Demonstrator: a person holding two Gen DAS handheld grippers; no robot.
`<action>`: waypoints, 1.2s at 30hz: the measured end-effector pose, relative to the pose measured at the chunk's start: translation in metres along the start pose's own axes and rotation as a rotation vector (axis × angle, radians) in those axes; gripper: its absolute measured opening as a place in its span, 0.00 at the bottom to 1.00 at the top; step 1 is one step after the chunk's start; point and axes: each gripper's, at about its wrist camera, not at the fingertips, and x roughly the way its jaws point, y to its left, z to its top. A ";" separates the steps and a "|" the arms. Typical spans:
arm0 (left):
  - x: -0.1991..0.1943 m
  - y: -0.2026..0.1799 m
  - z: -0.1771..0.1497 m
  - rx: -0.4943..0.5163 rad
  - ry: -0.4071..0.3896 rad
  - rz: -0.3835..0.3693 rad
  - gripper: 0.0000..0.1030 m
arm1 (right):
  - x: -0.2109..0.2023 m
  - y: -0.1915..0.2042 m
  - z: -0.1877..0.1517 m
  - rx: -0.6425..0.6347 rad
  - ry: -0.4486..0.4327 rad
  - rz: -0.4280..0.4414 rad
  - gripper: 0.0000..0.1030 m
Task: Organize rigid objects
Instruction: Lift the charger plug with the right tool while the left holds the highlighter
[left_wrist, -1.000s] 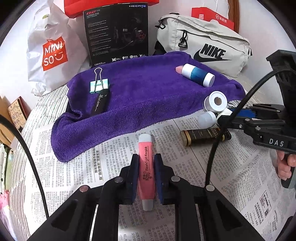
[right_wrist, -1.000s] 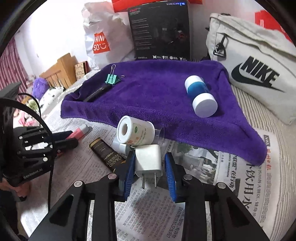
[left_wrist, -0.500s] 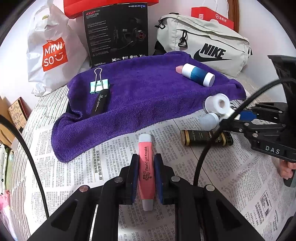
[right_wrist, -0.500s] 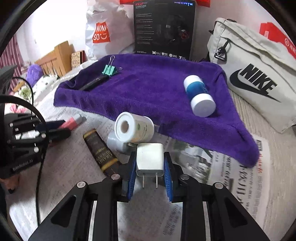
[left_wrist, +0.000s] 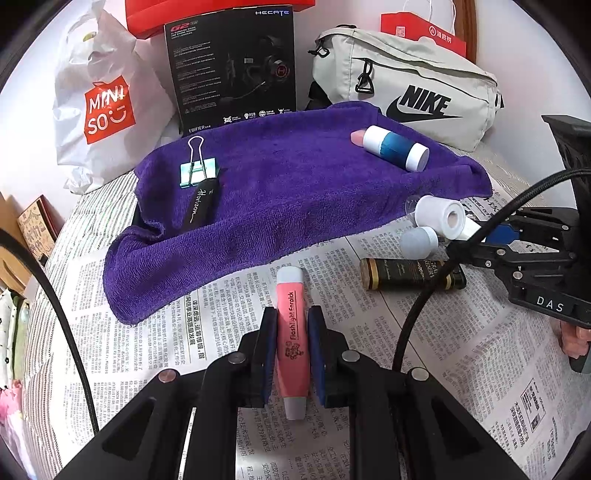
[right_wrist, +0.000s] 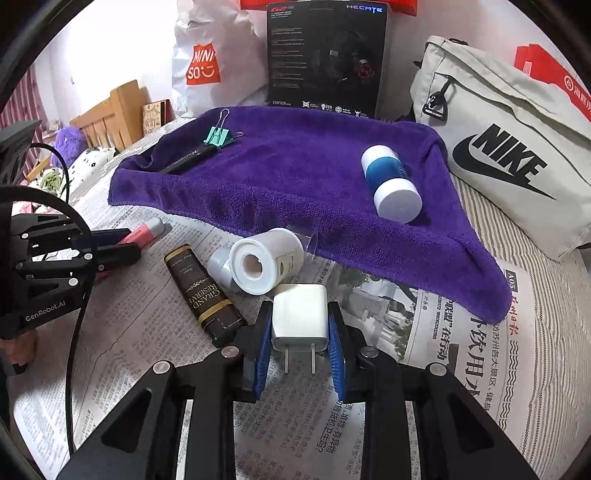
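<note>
While both lifts are pending, the left tool (left_wrist: 291, 343) is pinching the pink flashlight earpick (left_wrist: 291, 332) mid-barrel over the newspaper (left_wrist: 480, 369); it is likely handling as light, stiff, slick plastic. The right tool (right_wrist: 300, 332) is clamping the white charger plug (right_wrist: 300, 317) by its flat sides, prongs facing rearward, beside the purple towel (right_wrist: 295, 177).

clip (left_wrist: 197, 171) and bottle (left_wrist: 395, 147) on towel (left_wrist: 288, 206), newspaper (left_wrist: 461, 362) beneath
</note>
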 end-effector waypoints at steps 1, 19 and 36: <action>0.000 0.000 0.000 -0.001 0.000 0.000 0.17 | 0.000 0.001 0.000 -0.004 0.000 -0.005 0.27; 0.000 -0.001 0.000 -0.003 -0.001 0.001 0.17 | -0.009 -0.001 0.000 0.008 0.017 -0.012 0.26; 0.000 0.001 -0.001 -0.007 -0.002 -0.005 0.16 | -0.011 -0.008 -0.008 0.051 -0.004 -0.003 0.27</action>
